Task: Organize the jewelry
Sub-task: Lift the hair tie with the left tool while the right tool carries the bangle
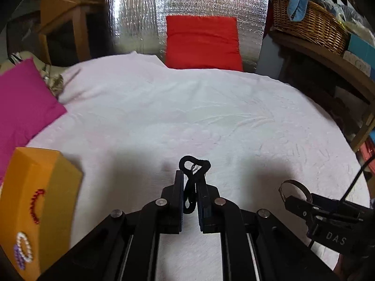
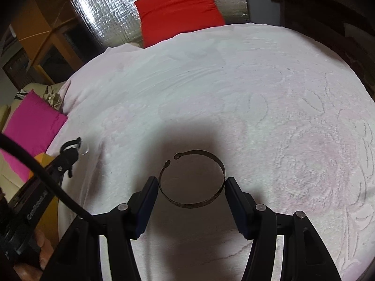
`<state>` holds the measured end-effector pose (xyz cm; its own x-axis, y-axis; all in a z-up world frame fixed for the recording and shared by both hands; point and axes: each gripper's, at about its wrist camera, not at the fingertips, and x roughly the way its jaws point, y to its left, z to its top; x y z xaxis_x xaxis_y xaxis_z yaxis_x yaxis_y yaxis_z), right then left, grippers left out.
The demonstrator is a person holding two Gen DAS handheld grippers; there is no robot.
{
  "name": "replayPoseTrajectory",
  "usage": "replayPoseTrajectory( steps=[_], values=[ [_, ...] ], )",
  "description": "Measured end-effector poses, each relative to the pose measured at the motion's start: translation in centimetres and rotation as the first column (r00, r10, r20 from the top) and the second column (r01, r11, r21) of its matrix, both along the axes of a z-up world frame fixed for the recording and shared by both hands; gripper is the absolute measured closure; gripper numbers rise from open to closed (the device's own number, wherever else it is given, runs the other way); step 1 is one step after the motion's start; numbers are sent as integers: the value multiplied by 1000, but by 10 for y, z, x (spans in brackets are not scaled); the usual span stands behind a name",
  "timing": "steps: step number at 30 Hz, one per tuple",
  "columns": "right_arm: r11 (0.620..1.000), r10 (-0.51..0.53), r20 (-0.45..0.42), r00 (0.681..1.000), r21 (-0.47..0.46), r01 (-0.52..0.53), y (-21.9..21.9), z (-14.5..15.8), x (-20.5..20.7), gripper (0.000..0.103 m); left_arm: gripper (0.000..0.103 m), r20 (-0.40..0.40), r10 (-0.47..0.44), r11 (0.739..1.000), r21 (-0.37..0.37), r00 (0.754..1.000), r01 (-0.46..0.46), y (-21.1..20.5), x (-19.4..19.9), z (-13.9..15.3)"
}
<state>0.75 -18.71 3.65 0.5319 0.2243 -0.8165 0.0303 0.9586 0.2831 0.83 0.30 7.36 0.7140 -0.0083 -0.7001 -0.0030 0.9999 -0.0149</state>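
My left gripper [image 1: 191, 175] is shut on a black cord bracelet [image 1: 190, 188]; a loop of the cord sticks out past the fingertips, above the white cloth. At the left, an orange box [image 1: 56, 187] holds a red beaded bracelet [image 1: 35, 205], a white pearl one [image 1: 23, 245] and a purple one [image 1: 18, 258]. In the right wrist view my right gripper [image 2: 192, 180] is shut on an open metal cuff bangle [image 2: 194, 205], a pad pressing on each side. The left gripper [image 2: 70, 152] shows at the left edge there. The right gripper [image 1: 297, 201] with the bangle [image 1: 284, 185] shows low right in the left wrist view.
An embossed white cloth [image 2: 257, 93] covers the round surface. A magenta cushion [image 1: 21, 107] lies at its left and a red cushion [image 1: 202, 42] against silver foil [image 1: 136, 16] at the back. A wicker basket [image 1: 309, 25] sits on a wooden shelf at the right.
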Motion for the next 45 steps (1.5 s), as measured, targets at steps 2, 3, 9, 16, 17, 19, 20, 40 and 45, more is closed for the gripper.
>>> replayPoseTrajectory(
  steps=[2,3,9,16,17,19,20,40,45],
  values=[
    [1000,0,2,1000,3,0,3,0,-1,41,93,8,7,1000,21,1000,-7,3,-5,3],
    [1000,1,4,1000,2,-1,5,1,-1,41,93,12,11,999,35,1000,-11,5,-6,4],
    [1000,20,9,1000,2,-20,17,0,4,41,92,21,34,998,54,999,-35,16,-15,9],
    [999,50,13,999,-18,-50,31,-2,4,41,92,28,63,996,68,998,-65,25,-20,13],
    [999,51,15,999,-16,-51,32,-1,3,41,92,28,67,995,68,997,-69,26,-21,13],
    [999,53,19,998,-13,-52,34,0,1,41,92,30,74,995,70,997,-76,28,-22,14],
    [998,54,21,998,-12,-54,35,1,1,41,92,31,77,994,70,997,-79,29,-23,15],
    [990,137,75,988,-40,-135,69,8,-16,41,92,110,167,983,58,980,-174,48,-59,41],
    [983,180,102,978,-61,-174,85,11,-23,41,92,135,207,975,55,969,-216,61,-66,48]
  ],
)
